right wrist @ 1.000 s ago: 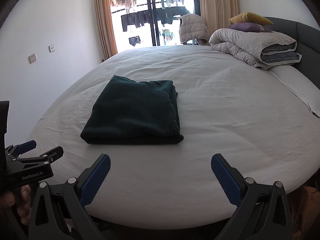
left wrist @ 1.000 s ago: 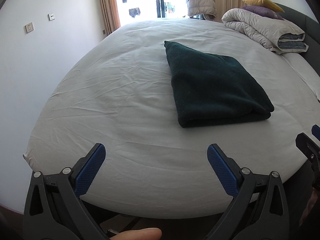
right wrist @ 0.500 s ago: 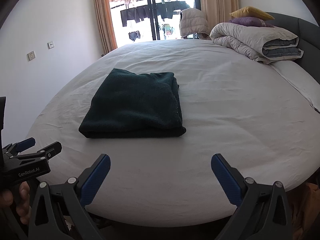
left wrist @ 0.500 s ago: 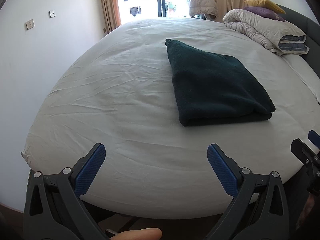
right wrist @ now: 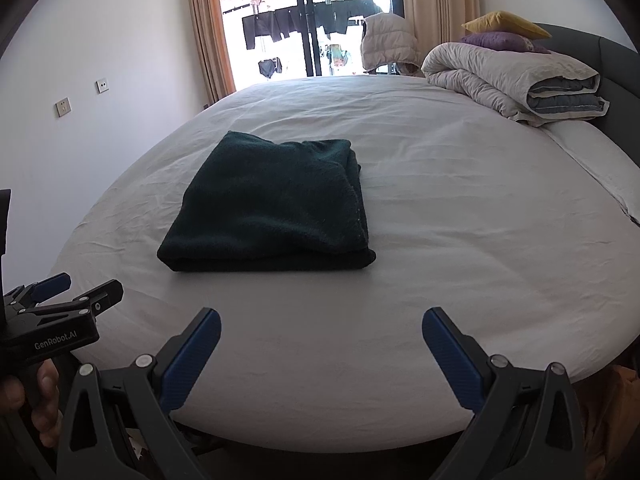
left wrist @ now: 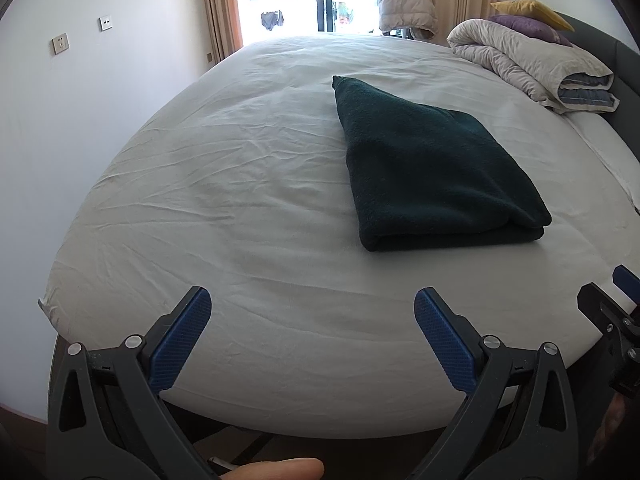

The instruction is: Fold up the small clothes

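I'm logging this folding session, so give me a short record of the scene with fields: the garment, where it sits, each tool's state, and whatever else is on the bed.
garment: dark green folded garment, a flat rectangle with stacked layers showing at its near edge
location: on the white bed sheet, apart from both tools
left tool: open, empty, at the bed's near edge
right tool: open, empty, at the bed's near edge
other items: rolled duvet at the far right, with yellow pillow and purple pillow behind it

One folded garment (left wrist: 432, 176), two pillows (right wrist: 506, 24)
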Demonstrator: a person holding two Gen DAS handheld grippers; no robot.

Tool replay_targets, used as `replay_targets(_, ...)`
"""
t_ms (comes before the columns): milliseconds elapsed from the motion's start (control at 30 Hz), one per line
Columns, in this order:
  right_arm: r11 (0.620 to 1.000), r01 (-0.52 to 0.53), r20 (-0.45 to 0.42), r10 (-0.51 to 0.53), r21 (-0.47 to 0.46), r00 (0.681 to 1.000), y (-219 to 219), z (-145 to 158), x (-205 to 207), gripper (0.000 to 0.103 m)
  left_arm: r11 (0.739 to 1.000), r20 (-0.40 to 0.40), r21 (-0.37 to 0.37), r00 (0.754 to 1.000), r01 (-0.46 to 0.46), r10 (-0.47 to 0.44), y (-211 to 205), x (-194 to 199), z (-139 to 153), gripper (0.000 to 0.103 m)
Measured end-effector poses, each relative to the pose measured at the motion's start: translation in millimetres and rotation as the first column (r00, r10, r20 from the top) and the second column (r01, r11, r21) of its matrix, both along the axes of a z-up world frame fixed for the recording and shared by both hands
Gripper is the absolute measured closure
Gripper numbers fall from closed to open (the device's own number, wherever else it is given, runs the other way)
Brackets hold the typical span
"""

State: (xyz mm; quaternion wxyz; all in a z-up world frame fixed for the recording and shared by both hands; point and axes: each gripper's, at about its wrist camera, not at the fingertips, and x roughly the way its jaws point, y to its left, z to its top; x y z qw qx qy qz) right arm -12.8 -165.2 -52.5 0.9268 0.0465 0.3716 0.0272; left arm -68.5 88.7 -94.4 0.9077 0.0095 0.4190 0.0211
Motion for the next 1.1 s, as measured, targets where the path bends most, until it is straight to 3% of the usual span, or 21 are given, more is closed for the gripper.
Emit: replay_targets(1100,1.000,-0.006,-0.010,0.006,0.001,1.000,1.3,-3.3,0.5,0.000,1.000,-0.001,-0.003,1.000,-0.002,0.002,-0.3,0.1,-0.9,0.000)
